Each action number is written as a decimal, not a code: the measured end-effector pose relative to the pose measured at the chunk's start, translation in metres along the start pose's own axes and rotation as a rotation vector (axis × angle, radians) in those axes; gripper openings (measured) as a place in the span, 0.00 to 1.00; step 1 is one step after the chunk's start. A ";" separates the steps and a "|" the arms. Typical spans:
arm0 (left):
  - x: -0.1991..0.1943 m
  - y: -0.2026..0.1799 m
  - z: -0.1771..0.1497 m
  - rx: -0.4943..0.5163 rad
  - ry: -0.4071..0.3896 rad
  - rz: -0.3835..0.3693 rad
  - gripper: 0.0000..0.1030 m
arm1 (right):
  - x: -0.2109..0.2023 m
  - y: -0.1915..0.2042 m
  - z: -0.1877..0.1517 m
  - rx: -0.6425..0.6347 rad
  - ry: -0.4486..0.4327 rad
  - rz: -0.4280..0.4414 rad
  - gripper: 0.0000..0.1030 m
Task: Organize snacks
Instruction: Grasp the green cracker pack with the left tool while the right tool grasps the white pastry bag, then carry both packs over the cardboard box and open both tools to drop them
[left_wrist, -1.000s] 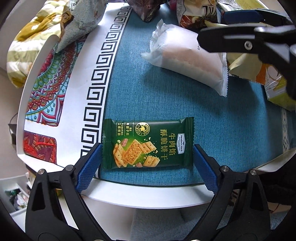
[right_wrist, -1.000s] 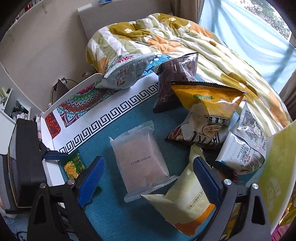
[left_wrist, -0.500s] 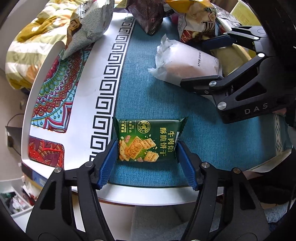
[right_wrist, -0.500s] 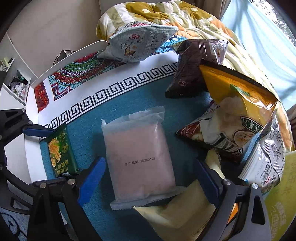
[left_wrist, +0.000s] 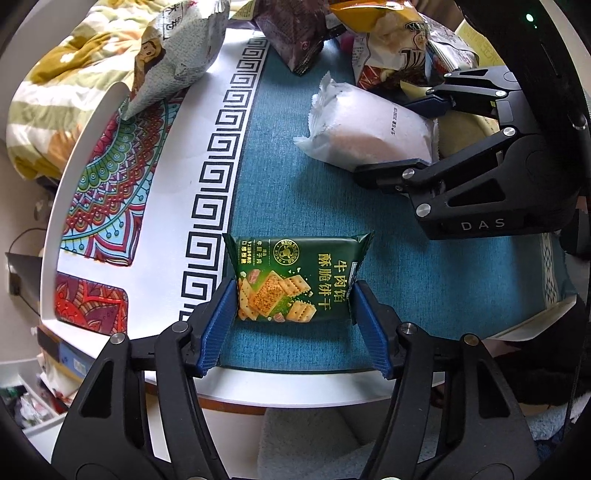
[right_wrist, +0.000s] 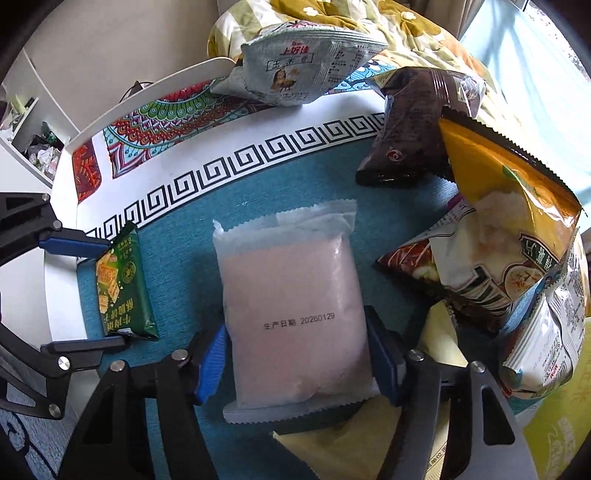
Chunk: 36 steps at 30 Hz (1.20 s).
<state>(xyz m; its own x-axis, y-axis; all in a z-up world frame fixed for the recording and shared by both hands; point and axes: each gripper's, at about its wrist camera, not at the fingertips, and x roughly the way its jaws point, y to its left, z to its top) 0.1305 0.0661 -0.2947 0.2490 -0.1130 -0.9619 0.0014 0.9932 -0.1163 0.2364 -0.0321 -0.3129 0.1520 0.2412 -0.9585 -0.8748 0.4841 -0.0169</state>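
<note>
A green cracker packet (left_wrist: 295, 282) lies on the teal mat near the table's front edge. My left gripper (left_wrist: 295, 314) is shut on it, its blue pads pressing both short ends. The packet also shows in the right wrist view (right_wrist: 122, 288). A white-and-pink pouch (right_wrist: 291, 314) lies mid-mat. My right gripper (right_wrist: 299, 354) has closed on its two sides, pads touching. The pouch also shows in the left wrist view (left_wrist: 373, 129).
A grey-blue corn snack bag (right_wrist: 303, 70) lies at the mat's far edge. A dark brown bag (right_wrist: 413, 133), a yellow chip bag (right_wrist: 502, 229), a white bag (right_wrist: 546, 332) and a pale yellow bag (right_wrist: 343, 446) crowd the right. A bed with a flowered quilt (left_wrist: 48, 103) lies beyond.
Both grippers have closed from wide open. The left one has closed onto the green packet's ends. The right one has moved down over the pouch and closed on its sides.
</note>
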 end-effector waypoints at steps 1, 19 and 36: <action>-0.002 0.001 0.000 0.001 -0.002 0.000 0.58 | 0.000 -0.001 -0.001 -0.004 -0.002 -0.009 0.59; -0.099 -0.003 0.029 0.088 -0.161 0.017 0.58 | -0.084 -0.017 0.021 0.190 -0.158 0.000 0.58; -0.164 -0.134 0.124 0.414 -0.368 -0.136 0.58 | -0.246 -0.102 -0.087 0.735 -0.315 -0.262 0.58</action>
<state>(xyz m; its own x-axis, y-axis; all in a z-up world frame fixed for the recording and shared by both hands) 0.2097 -0.0452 -0.0902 0.5406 -0.2974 -0.7870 0.4183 0.9066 -0.0553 0.2480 -0.2138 -0.1003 0.5252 0.2152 -0.8233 -0.2880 0.9554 0.0660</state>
